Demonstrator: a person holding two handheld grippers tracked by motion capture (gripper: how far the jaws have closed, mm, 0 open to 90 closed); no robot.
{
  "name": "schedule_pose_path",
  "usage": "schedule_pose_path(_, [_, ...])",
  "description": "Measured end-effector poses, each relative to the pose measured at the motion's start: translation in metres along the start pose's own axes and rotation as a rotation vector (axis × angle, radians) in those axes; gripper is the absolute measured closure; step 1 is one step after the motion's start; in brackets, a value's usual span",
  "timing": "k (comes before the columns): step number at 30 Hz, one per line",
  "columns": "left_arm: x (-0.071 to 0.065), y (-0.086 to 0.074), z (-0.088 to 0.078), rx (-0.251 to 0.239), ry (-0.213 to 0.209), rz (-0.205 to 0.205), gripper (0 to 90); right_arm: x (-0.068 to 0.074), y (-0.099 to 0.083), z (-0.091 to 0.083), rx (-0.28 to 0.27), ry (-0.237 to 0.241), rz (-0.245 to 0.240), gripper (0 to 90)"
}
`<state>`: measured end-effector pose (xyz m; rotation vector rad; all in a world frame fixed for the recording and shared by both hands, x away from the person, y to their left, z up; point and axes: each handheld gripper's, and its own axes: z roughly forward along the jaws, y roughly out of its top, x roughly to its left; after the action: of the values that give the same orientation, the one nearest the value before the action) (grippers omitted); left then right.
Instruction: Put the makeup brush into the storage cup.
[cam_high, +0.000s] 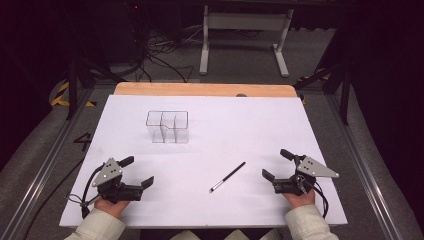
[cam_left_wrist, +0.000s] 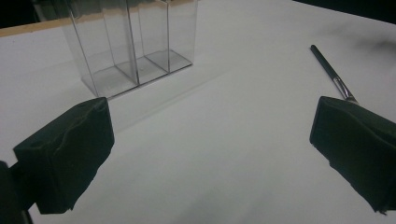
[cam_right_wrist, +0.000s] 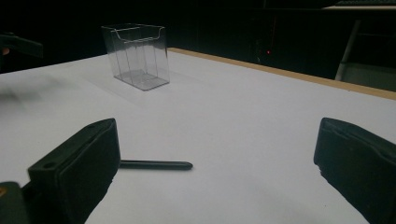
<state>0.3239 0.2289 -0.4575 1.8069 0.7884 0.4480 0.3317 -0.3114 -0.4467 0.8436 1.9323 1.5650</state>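
- The brush lies flat on the white surface, slanted, its pale tip toward the person and its dark handle pointing away; it sits nearer the right gripper than the left gripper, touched by neither, so the right one looks the likelier to pick it up
- The clear organizer stands upright farther back and to the left, well apart from the brush; its compartments look empty, probably the brush's destination
- Both grippers rest low near the front edge with jaws spread wide and nothing between them, seemingly a ready pose
- In the right gripper view one jaw cuts off part of the brush; in the left gripper view its bristle end goes behind a jaw
- The organizer's glassy walls make the dividers hard to count
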Motion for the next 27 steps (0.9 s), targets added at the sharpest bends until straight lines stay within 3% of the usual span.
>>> schedule_pose_path(14, [0.0016,0.0003,-0.0022,-0.012,-0.004,-0.017,0.8,0.0008,0.0052,0.0011,-0.002,0.021,-0.006,0.0])
schedule_pose_path(19, [-0.0002,0.0019,-0.0025,-0.011,-0.004,0.016,0.9,0.0031,0.0052,0.0010,-0.004,0.031,0.005,0.0])
schedule_pose_path(24, [0.0009,0.0017,-0.0040,-0.022,-0.017,-0.004,1.0,0.0026,0.0053,0.0007,-0.012,0.031,0.007,0.0])
schedule_pose_path(27, [0.0015,0.0022,-0.0047,-0.031,-0.029,-0.016,0.9,0.0045,0.0091,0.0020,0.016,0.030,-0.013,0.2])
